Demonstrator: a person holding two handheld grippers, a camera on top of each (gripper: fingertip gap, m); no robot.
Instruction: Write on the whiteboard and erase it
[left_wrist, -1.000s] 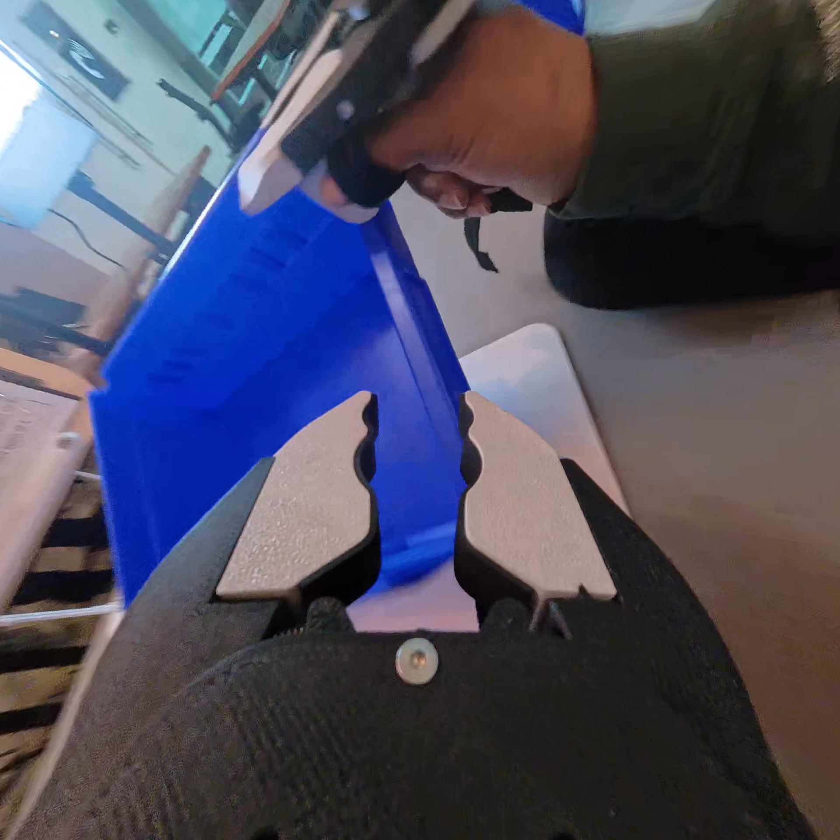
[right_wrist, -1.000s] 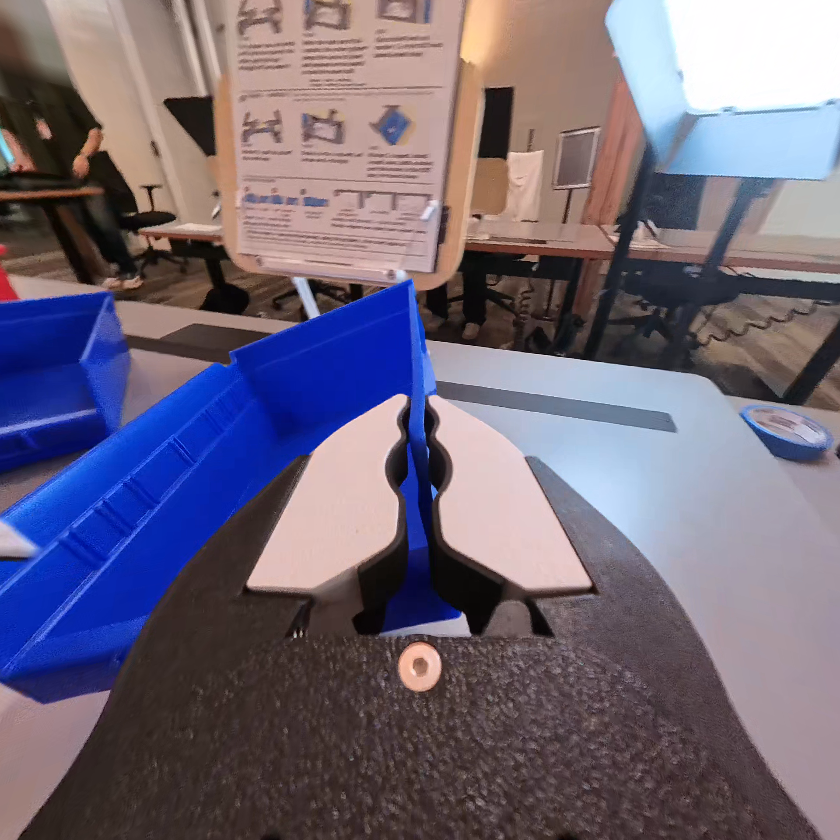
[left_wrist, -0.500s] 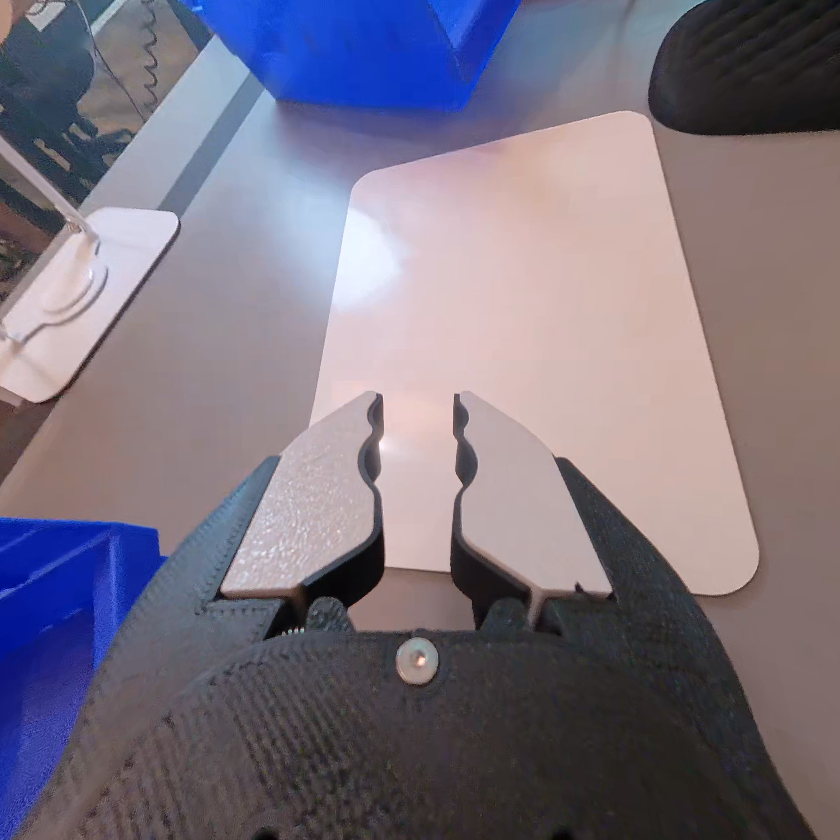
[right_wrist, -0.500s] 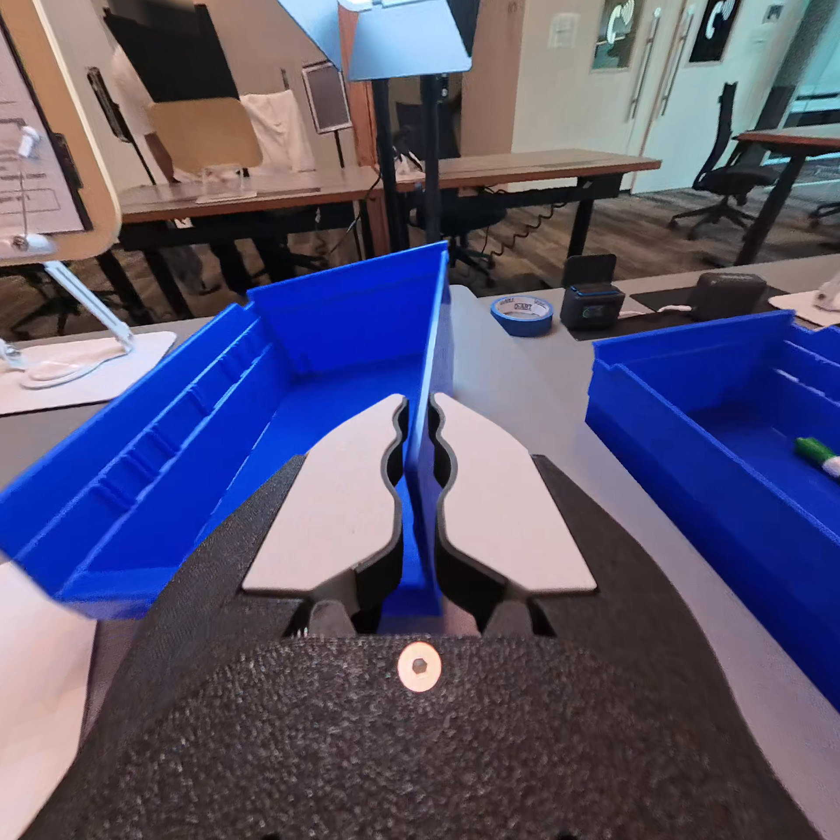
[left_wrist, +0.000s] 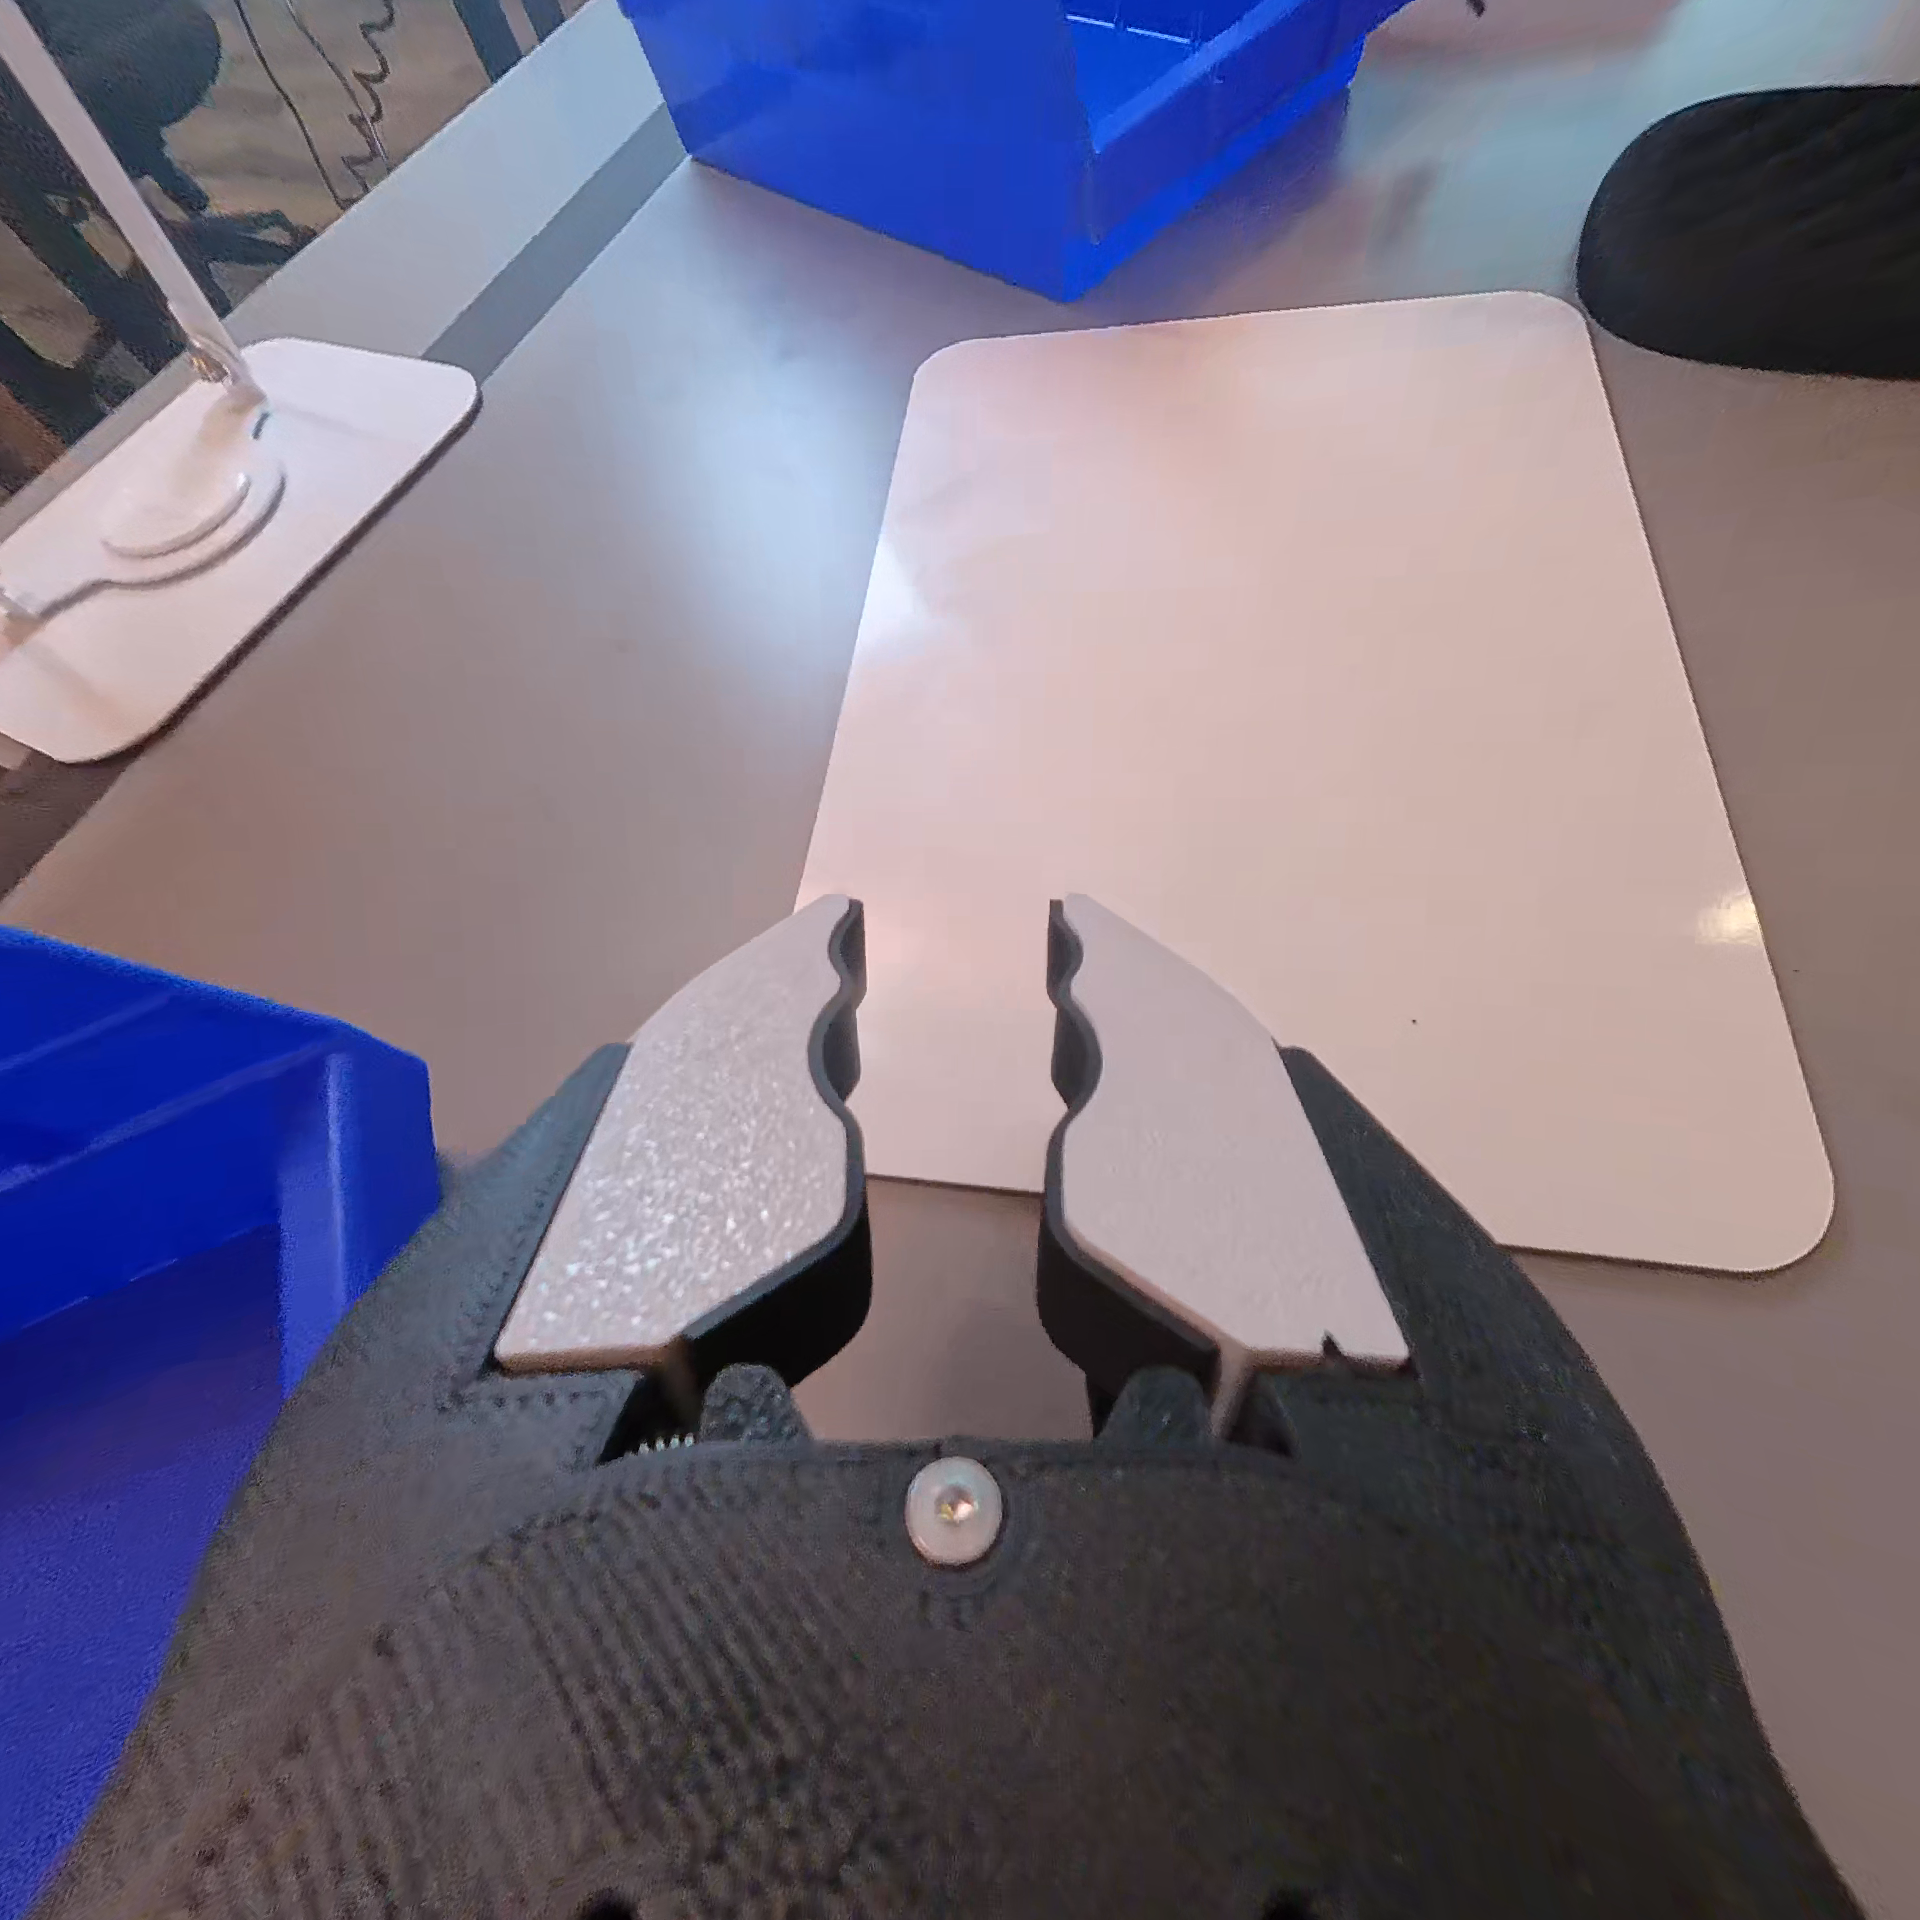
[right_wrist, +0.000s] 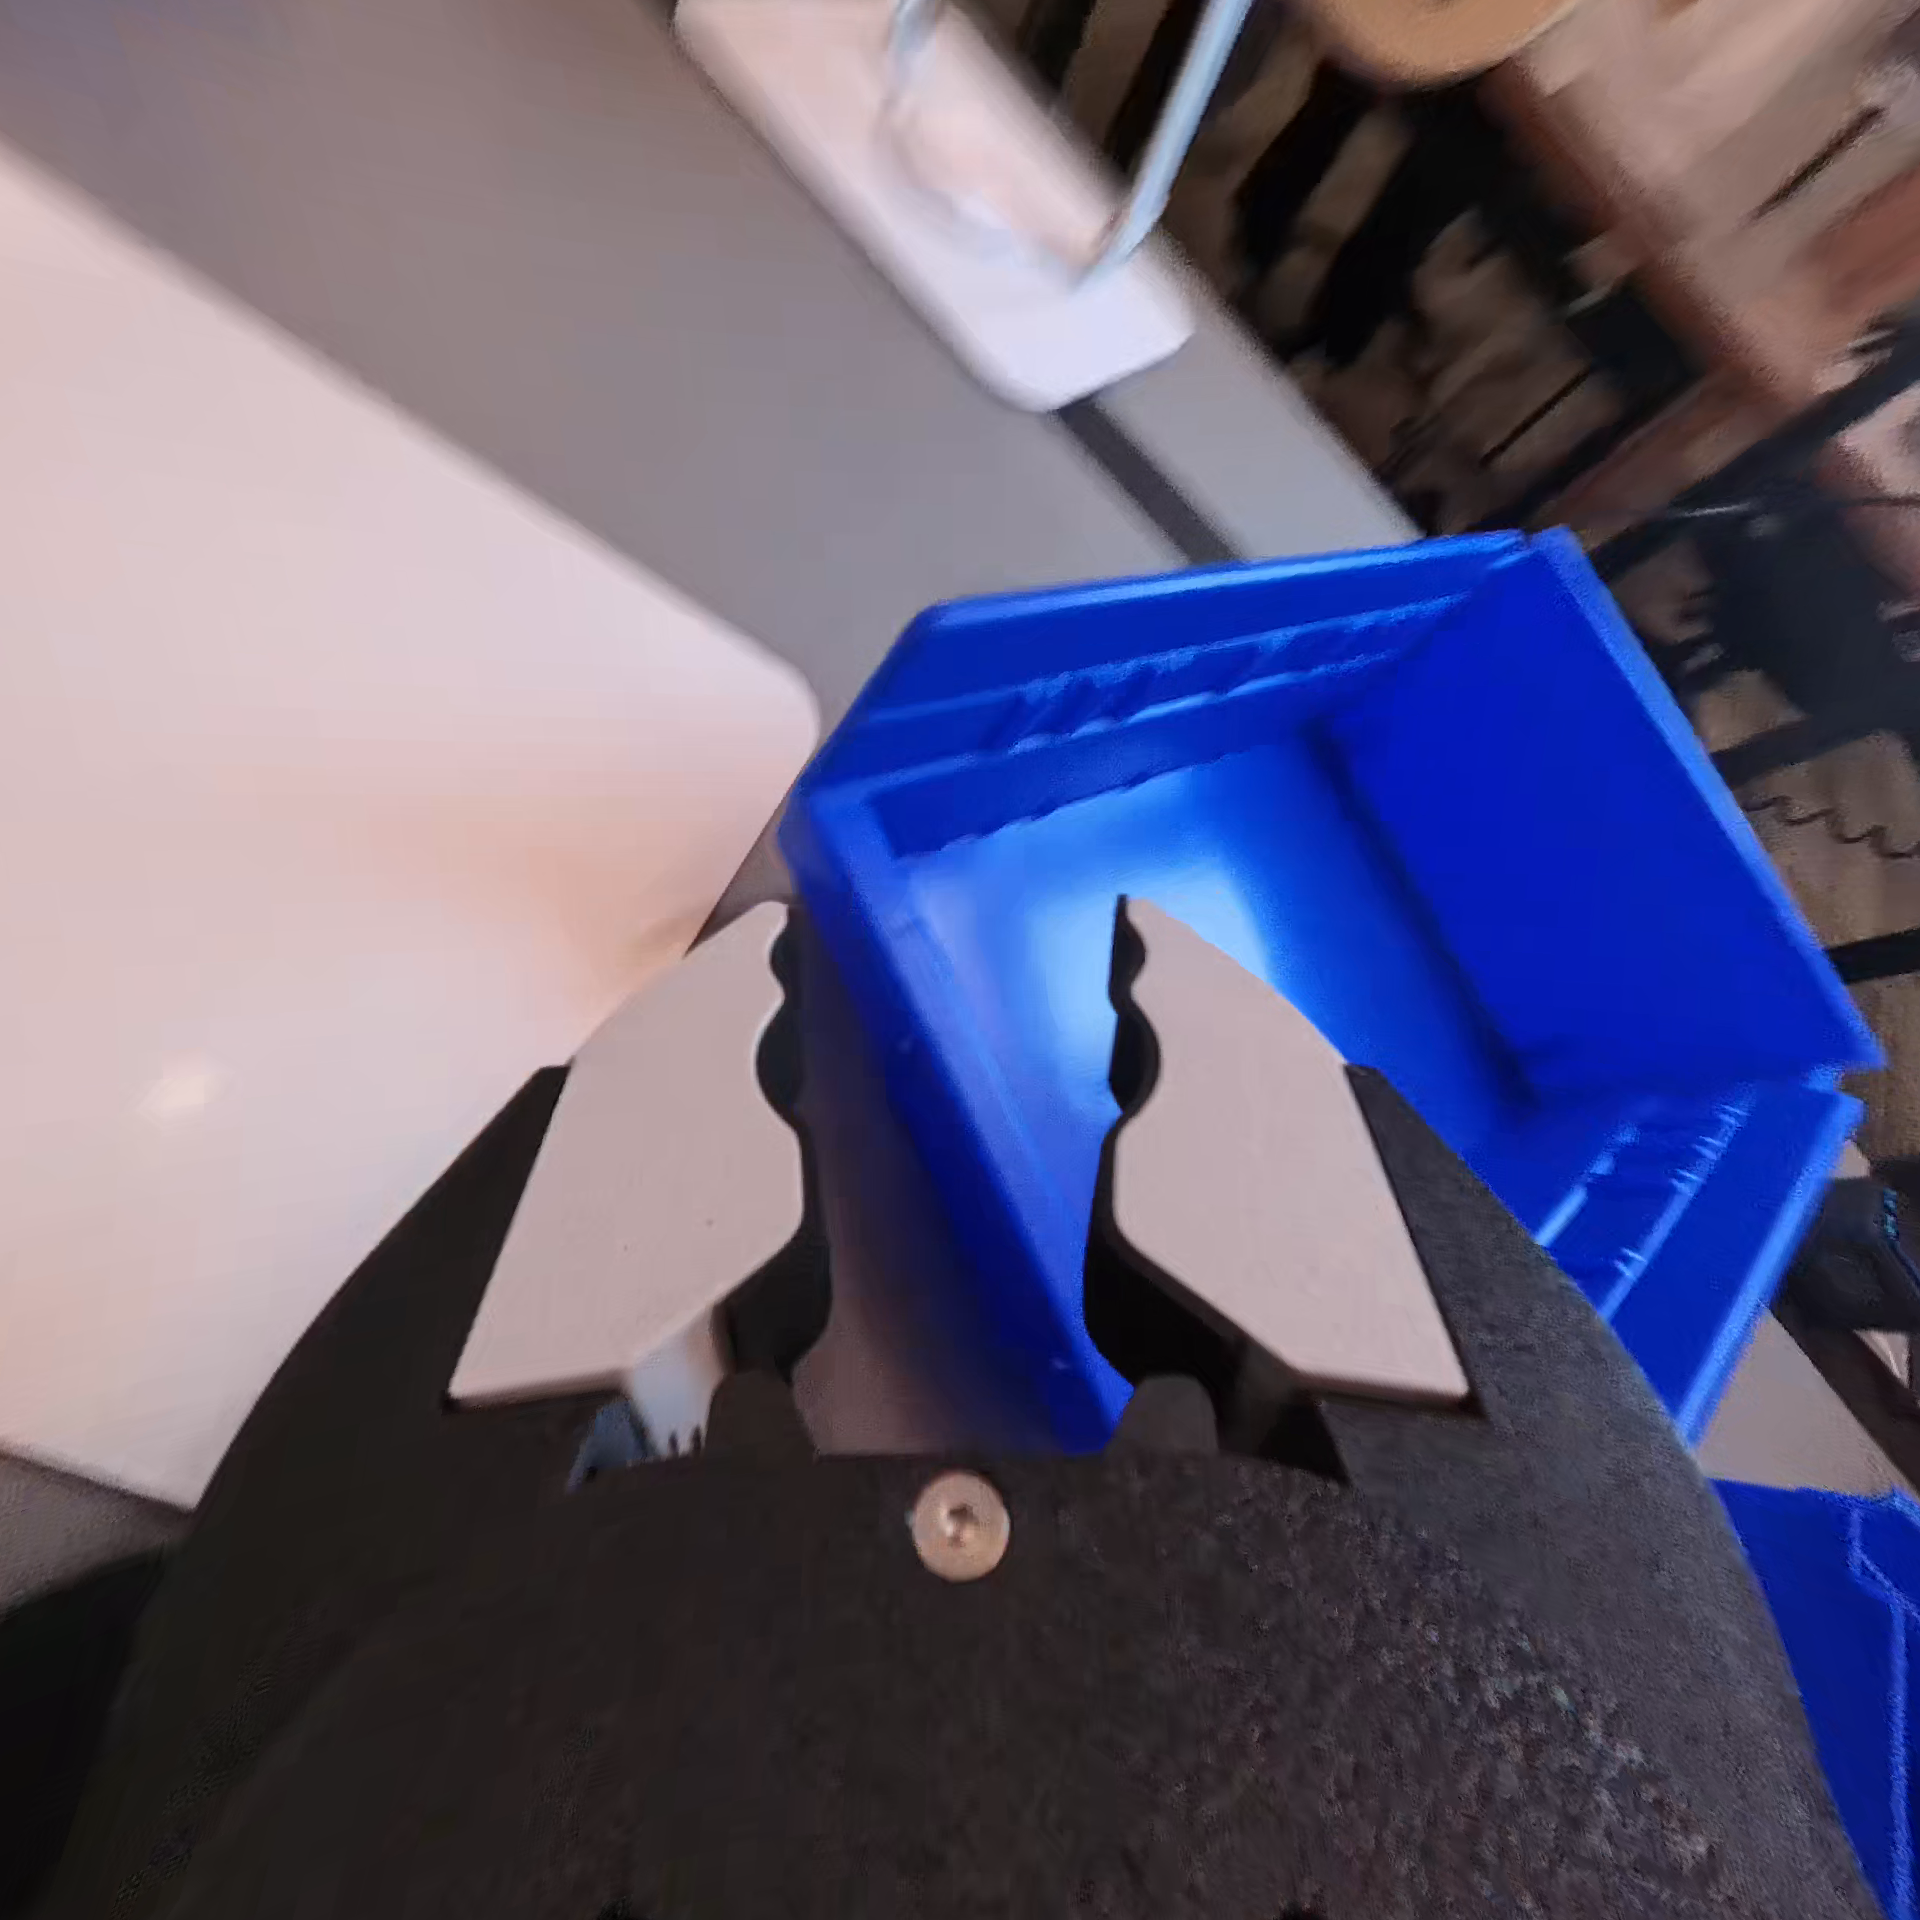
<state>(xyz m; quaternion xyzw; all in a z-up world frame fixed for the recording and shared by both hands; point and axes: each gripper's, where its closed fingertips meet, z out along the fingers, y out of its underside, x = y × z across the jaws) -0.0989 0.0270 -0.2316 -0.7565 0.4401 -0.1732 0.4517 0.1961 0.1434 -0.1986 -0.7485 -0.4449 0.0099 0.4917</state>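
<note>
Left tongs (left_wrist: 954, 914) parted – empty, right tongs (right_wrist: 951, 914) wide

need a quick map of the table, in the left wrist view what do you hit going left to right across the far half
white stand base → far blue bin → whiteboard → black gripper body at the right edge. The near blue bin sits lower left, outside that sweep.
</note>
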